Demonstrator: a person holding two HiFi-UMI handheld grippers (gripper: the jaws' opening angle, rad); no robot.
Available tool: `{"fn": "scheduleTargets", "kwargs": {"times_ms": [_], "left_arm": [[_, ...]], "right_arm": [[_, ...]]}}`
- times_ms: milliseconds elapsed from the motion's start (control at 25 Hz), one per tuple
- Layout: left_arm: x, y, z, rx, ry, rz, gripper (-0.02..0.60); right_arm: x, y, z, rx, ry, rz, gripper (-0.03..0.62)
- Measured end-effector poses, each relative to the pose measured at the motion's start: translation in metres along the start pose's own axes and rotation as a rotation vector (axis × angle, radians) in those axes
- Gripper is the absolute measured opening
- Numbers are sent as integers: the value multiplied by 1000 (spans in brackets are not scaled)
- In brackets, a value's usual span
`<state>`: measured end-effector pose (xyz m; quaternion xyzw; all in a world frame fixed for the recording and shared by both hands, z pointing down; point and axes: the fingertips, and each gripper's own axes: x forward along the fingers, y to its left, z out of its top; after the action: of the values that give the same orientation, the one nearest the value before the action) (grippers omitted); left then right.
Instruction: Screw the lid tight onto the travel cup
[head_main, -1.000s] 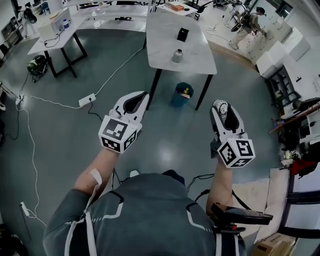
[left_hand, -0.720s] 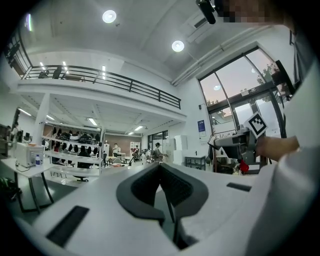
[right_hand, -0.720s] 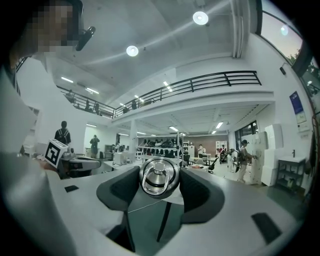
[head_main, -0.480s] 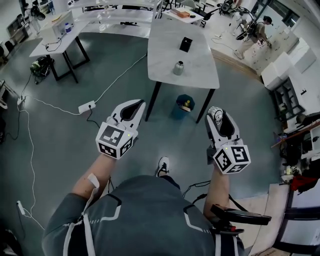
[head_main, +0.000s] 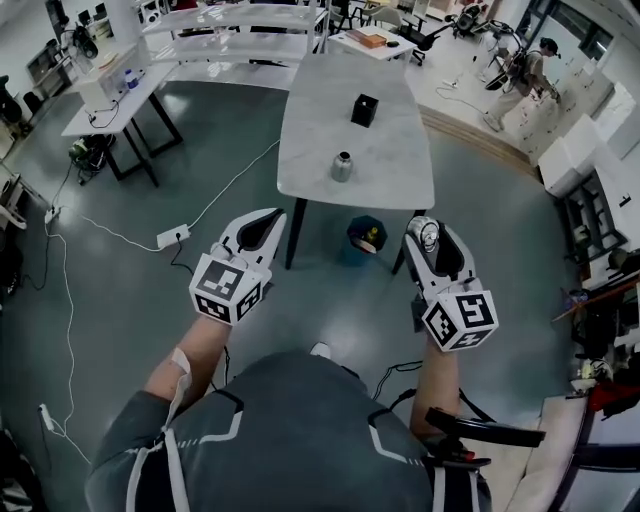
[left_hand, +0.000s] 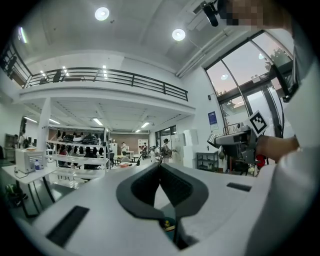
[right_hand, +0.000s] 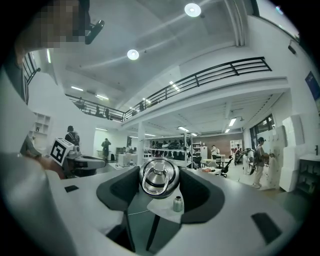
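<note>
A small metal travel cup (head_main: 342, 166) stands without a lid on the white table (head_main: 400, 170) ahead, also seen as the cup (right_hand: 177, 203) past my right jaws. My right gripper (head_main: 426, 236) is shut on the round metal lid (head_main: 428, 232), whose ring handle faces the camera as the lid (right_hand: 159, 178); the gripper (right_hand: 159, 181) is held level, well short of the table. My left gripper (head_main: 268, 216) is shut with nothing in it, at about the same distance from the table, and its jaws meet in the left gripper view (left_hand: 160, 167).
A black box (head_main: 364, 109) sits farther back on the table. A green bin (head_main: 366, 235) stands under its near edge. Cables and a power strip (head_main: 172, 236) lie on the floor at left. Other desks (head_main: 120, 85) and a person (head_main: 525, 70) are farther off.
Both grippers have come forward together toward the white table, which now lies nearer in the head view. The lid stays in the right gripper; the left stays shut.
</note>
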<state>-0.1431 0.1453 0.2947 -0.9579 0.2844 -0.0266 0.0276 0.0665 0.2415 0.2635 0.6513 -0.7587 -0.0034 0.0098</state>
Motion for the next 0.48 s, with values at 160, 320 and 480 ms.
{"fn": "scheduleTargets", "kwargs": {"times_ms": [160, 320, 480], "left_arm": [[38, -9, -5, 1, 22, 10, 9], [70, -12, -14, 6, 50, 6, 9], [98, -3, -24, -5, 73, 15, 10]], "right_arm": [[9, -39, -6, 7, -4, 17, 264], [18, -68, -12, 12, -5, 22, 264], [38, -89, -14, 18, -1, 16, 264]]}}
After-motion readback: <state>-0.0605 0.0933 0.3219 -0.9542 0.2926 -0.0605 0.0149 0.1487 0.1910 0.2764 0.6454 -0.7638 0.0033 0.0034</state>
